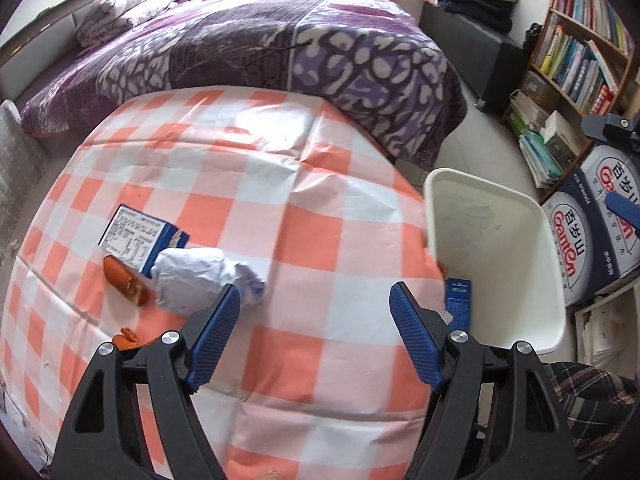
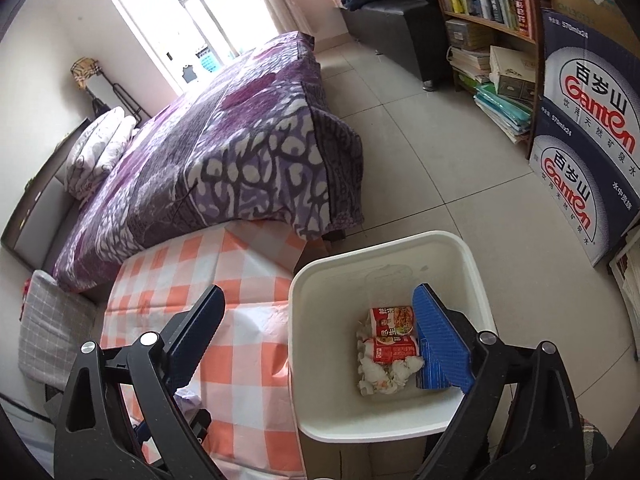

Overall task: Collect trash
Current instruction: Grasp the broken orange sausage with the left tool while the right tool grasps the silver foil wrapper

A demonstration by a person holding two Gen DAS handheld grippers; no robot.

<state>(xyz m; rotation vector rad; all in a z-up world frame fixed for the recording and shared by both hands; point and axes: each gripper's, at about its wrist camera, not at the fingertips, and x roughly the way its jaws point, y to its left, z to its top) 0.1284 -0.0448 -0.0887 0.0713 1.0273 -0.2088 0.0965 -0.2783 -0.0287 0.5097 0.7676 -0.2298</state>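
A desk [image 1: 280,216] draped in an orange-and-white checked cloth stands at the foot of a bed [image 1: 248,48] covered with a purple patterned blanket; folded bedding [image 1: 128,8] lies near the headboard, and a bright window [image 2: 188,16] lights the far wall. The floor [image 2: 420,140] is pale tile. A wooden bookshelf [image 1: 576,52] crammed with books lines the right side, with stacked water cartons [image 2: 588,128] beside it.

On the cloth, at the left, lie a blue-and-white carton [image 1: 140,236], a crumpled pale paper wad [image 1: 200,280] touching it, and an orange-brown scrap [image 1: 124,282] just beside both. The left tongs [image 1: 316,308] hang over the cloth with jaws released, nothing between them; the left pad sits at the wad's edge.

A white bin [image 2: 476,280] stands on the floor against the desk's right side. Inside are red printed wrappers [image 2: 392,332], crumpled white tissues [image 2: 384,376] and a blue box [image 2: 430,368]. The right tongs [image 2: 320,308] hover above the bin's rim, spread wide and empty, one finger over the cloth, the other over the bin.
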